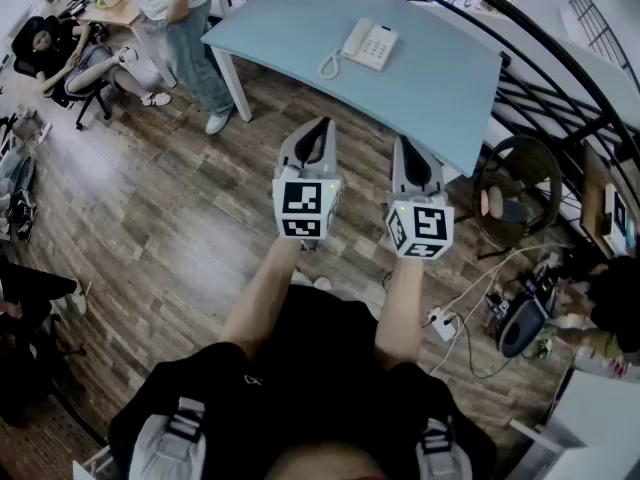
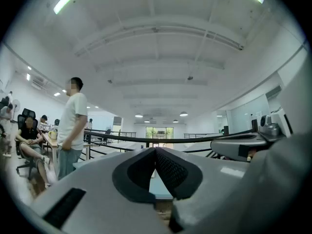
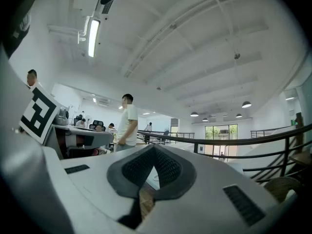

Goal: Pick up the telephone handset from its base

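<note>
The white telephone [image 1: 371, 44] sits on the light-blue table [image 1: 440, 88] near its far side, with the handset [image 1: 356, 36] resting on the left side of its base and a coiled cord [image 1: 329, 65] trailing toward me. Both grippers are held level over the wooden floor, short of the table's near edge and apart from the phone. My left gripper [image 1: 319, 126] [image 2: 156, 150] is shut with nothing in it. My right gripper [image 1: 402, 142] [image 3: 154, 148] is also shut and empty. The phone cannot be made out in either gripper view.
A person stands at the table's left corner [image 1: 180, 13] [image 2: 72, 126], and another sits on a chair [image 1: 62, 53] at the far left. A black railing [image 1: 560, 88] runs along the right. A round chair [image 1: 515, 196] and floor cables with a power strip [image 1: 443, 324] lie to the right.
</note>
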